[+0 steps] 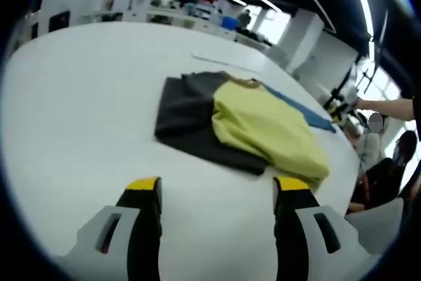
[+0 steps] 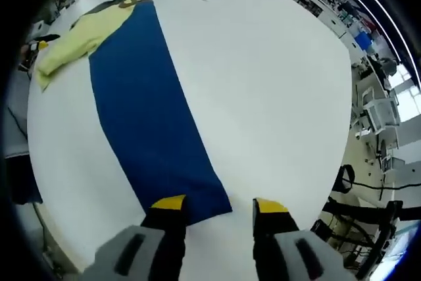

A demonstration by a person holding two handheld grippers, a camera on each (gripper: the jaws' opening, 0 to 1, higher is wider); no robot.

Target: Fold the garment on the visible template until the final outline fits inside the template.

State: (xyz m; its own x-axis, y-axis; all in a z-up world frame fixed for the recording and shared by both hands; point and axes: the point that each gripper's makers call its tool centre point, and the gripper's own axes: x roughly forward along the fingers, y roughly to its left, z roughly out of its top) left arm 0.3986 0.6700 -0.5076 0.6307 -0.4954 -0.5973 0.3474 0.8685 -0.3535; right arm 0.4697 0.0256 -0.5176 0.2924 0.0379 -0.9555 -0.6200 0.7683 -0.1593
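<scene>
Yellow-tipped jaws of the left gripper (image 1: 218, 192) stand apart, grasping nothing, above the white table (image 1: 79, 110). At 12 o'clock lies the yellow-and-grey garment (image 1: 263, 126), hiding most of the blue template (image 2: 148, 110). Right gripper (image 2: 220, 207) is likewise released, its left jaw overlapping the template's near corner; contact unclear.

We note the left gripper (image 1: 218, 192): two black jaws, each capped with a yellow tip, rising from pale grey housings with dark slotted recesses. The right gripper (image 2: 220, 206) matches: black jaws, yellow tips, grey moulded bases with slots. We see no cables, screws or markings.
</scene>
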